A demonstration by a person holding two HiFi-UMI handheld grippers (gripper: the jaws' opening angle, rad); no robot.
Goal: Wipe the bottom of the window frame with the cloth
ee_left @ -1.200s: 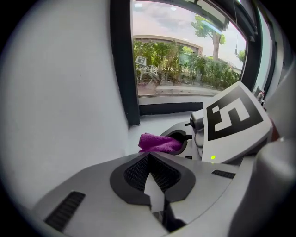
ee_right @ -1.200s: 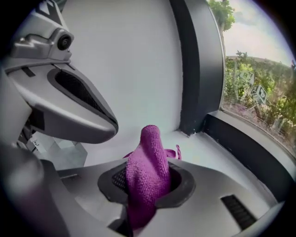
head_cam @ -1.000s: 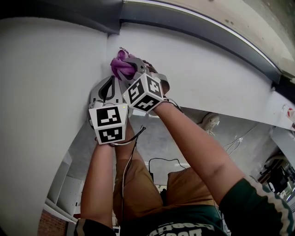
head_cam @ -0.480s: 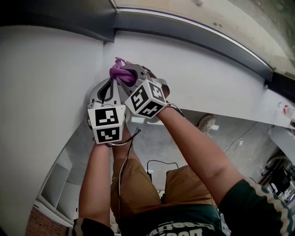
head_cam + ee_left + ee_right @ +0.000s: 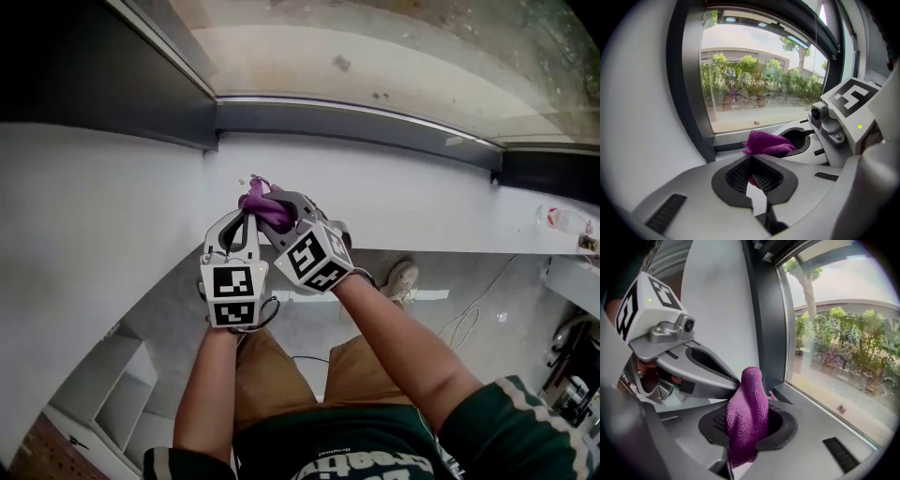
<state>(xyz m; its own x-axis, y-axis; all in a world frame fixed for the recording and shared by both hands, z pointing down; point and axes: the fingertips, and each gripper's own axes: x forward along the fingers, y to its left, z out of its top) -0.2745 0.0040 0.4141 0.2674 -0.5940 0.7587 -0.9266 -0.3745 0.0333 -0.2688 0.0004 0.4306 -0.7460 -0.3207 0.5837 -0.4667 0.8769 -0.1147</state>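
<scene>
A purple cloth (image 5: 265, 208) is bunched between my two grippers, just above the white sill (image 5: 422, 202) near the bottom left corner of the window. The dark bottom frame rail (image 5: 356, 122) runs a short way beyond it. My right gripper (image 5: 277, 202) is shut on the cloth (image 5: 747, 413), which sticks up past its jaws. My left gripper (image 5: 246, 216) sits tip to tip with it, jaws closed, with a bit of purple cloth (image 5: 752, 179) between its pads. The cloth's main lump (image 5: 768, 143) lies just ahead of the left gripper (image 5: 750, 158).
The dark upright of the frame (image 5: 112, 75) stands at the left. A small bottle (image 5: 561, 218) lies on the sill at the far right. Below are the person's shoe (image 5: 401, 278), cables (image 5: 469, 319) and a white shelf unit (image 5: 103, 394).
The head view has swung up, so more glass and frame show. Both grippers stay together with the cloth and sit lower in the picture, a little farther from the frame corner.
</scene>
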